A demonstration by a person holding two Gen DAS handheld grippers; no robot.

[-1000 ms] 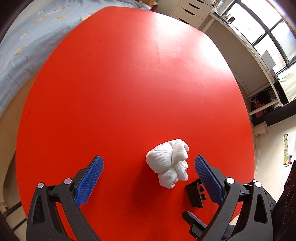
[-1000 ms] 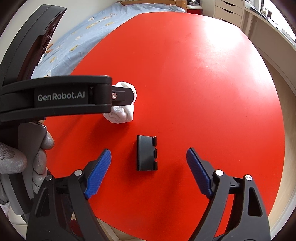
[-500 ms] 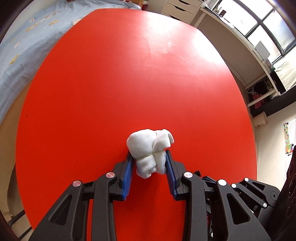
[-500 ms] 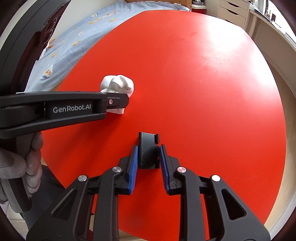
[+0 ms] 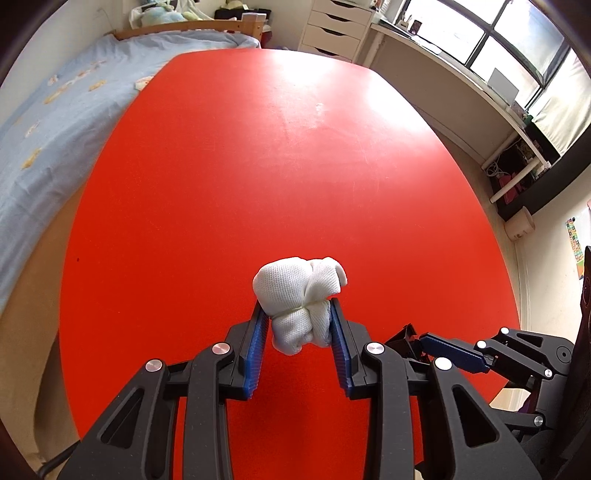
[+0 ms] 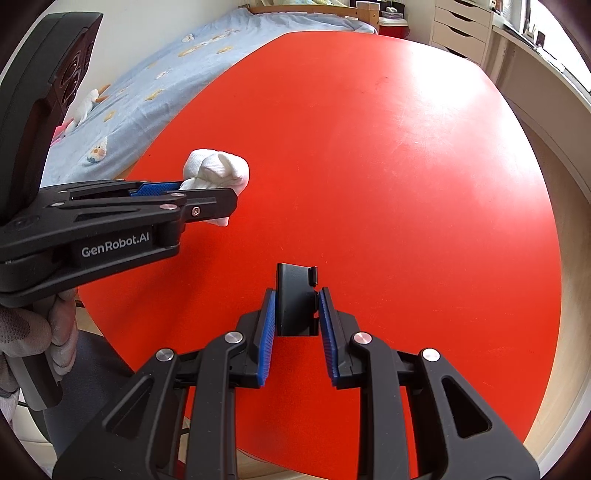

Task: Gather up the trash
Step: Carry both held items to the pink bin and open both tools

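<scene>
My left gripper (image 5: 298, 317) is shut on a white balled-up cloth wad (image 5: 300, 291) and holds it above the red table (image 5: 258, 166). The wad (image 6: 218, 171) and the left gripper (image 6: 207, 201) also show at the left of the right wrist view. My right gripper (image 6: 297, 306) is shut on a small black plastic piece (image 6: 295, 299), held above the table's near part. The right gripper (image 5: 436, 347) shows at the lower right of the left wrist view, with the black piece (image 5: 404, 338) at its tip.
A bed with a light blue cover (image 5: 55, 110) runs along the table's left side. White drawers (image 5: 332, 29) stand beyond the far edge. A window ledge (image 5: 461, 77) runs at the right. The red table (image 6: 406, 166) fills most of the right wrist view.
Both grippers have closed from open, the left on the cloth wad and the right on the black piece, and both have lifted their objects off the table.
</scene>
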